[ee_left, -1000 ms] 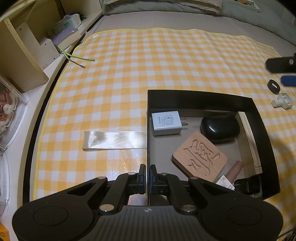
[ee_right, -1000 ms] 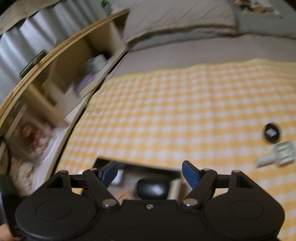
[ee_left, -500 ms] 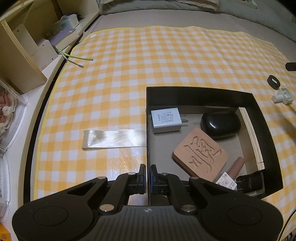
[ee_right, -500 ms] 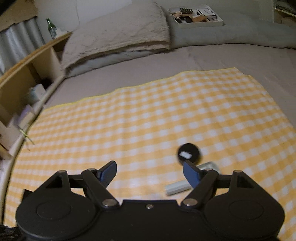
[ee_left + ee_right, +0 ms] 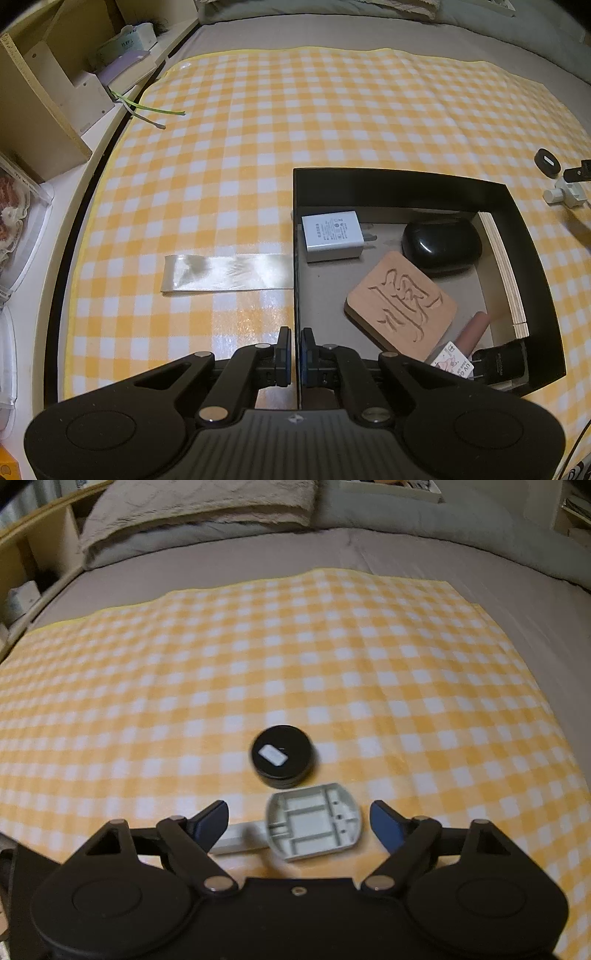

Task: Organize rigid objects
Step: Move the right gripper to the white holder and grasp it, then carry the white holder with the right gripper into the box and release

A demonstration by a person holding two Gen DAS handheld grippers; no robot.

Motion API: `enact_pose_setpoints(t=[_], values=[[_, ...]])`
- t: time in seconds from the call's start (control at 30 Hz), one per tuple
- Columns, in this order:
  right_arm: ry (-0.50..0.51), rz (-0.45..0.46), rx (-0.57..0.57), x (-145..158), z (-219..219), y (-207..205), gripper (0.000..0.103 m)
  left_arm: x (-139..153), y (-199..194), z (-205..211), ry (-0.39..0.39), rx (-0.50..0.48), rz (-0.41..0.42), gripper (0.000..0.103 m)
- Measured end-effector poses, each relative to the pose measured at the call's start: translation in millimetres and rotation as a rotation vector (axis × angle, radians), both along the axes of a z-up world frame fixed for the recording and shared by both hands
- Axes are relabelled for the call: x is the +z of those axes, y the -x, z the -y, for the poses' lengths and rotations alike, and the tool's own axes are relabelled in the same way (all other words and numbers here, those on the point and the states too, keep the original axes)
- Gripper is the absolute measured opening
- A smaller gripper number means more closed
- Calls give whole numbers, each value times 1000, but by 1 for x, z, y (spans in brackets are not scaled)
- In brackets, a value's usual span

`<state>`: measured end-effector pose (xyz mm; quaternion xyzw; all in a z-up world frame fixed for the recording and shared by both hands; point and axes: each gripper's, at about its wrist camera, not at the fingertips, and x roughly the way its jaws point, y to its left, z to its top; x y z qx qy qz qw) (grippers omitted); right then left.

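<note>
I pinch box (image 5: 402,184) wall with left hand-held gripper (image 5: 295,350), so box stays put. Right hand-held gripper (image 5: 297,821), jaws just opening wide, nothing held, over grey plastic piece (image 5: 314,827) on checked cloth (image 5: 184,686), beside black tin (image 5: 282,757).

In my left wrist view, a carved character, cut deep into a wooden plaque (image 5: 400,304), lies in the black box (image 5: 402,181); I cannot make out which character. Just right of the plaque, a small bottle's white label (image 5: 452,363) reads "UV G". The white charger (image 5: 330,234) left of the plaque carries fine print too small to read, as does the label on the round black tin (image 5: 282,757) in my right wrist view.
</note>
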<state>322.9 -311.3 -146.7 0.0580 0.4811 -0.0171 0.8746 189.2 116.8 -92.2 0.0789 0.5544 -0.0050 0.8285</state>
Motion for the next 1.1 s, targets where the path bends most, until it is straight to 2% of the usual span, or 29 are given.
enact_pose_setpoints(t=[0.03,0.1,0.2,0.47,0.53,0.67,0.83,0.97,1.1], values=[[-4,-2,-5,-2,3,-2,83,0,0,0,1,0,-1,7],[-18,-8,-13,-5,7,-7,75,-1,-2,0,1,0,-6,7],[-45,-26,-20,-10,9,-13,75,-3,-5,-1,3,3,-11,7],[-16,-73,-7,-24,5,-19,75,-5,-10,-2,4,7,-16,7],[-18,-83,-8,-28,7,-20,67,-5,-10,-2,4,7,-16,7],[12,-98,16,-31,6,-21,65,-6,-11,-2,4,6,-14,7],[12,-78,27,-18,-7,-10,65,-7,-15,-2,4,11,-13,7],[-65,-27,36,8,-24,7,65,-6,-15,-2,3,12,-13,6],[-120,35,132,37,-50,24,65,-5,-17,0,5,19,-6,5]])
